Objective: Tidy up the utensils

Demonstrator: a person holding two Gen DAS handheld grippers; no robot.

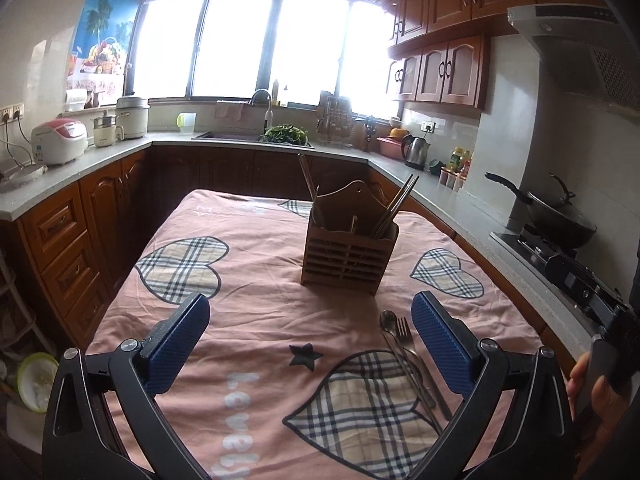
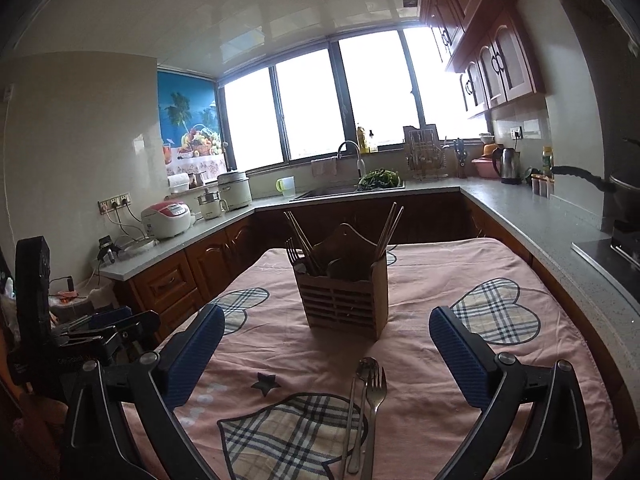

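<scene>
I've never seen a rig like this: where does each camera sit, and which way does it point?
Left wrist: on the left gripper, open above the cloth, facing the windows; the person's hand shows at right.
Right wrist: on the right gripper, open, same heading; the other gripper shows at left.
Shared: wooden caddy, fork, spoon.

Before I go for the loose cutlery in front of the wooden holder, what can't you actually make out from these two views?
- Loose cutlery: handle ends cut off by the bottom edge in the right wrist view; pieces overlap, so the count is unclear.
- Wooden holder: compartment contents hidden by its walls.
- Right gripper: only its body shows at the left wrist view's edge.
</scene>
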